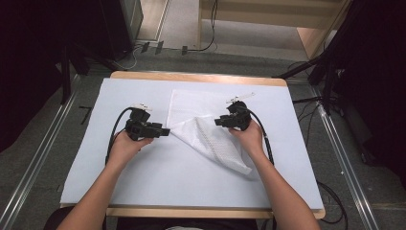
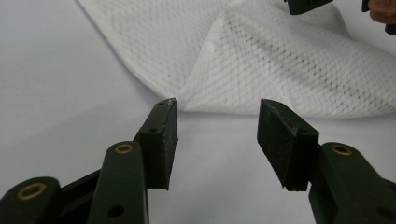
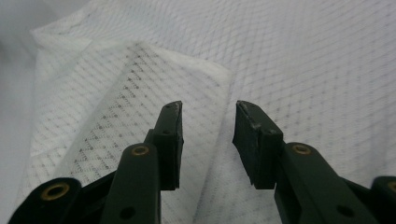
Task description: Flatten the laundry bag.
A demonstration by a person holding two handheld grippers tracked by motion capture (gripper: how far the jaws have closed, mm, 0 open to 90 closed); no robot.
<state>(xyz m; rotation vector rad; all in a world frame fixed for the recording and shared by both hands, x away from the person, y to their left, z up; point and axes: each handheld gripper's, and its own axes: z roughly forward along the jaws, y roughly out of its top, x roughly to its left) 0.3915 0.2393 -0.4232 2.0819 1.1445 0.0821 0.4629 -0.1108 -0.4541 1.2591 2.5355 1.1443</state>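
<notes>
A white mesh-patterned cloth (image 1: 201,124) lies on the table, partly folded, with one flap turned over toward the front right. My left gripper (image 1: 165,131) sits just left of the cloth's folded edge; in the left gripper view (image 2: 217,116) its jaws stand wide apart, aimed at the cloth (image 2: 280,65), holding nothing. My right gripper (image 1: 218,122) hovers over the cloth's right side; in the right gripper view (image 3: 208,112) its jaws are parted with the cloth's folded corner (image 3: 187,74) just beyond them and nothing between them.
The table carries a pale blue-white cover (image 1: 143,177) with a wooden rim (image 1: 191,75) showing at the far edge. Black stands and cables (image 1: 325,76) flank the table on both sides. A wooden shelf unit (image 1: 306,28) stands at the back.
</notes>
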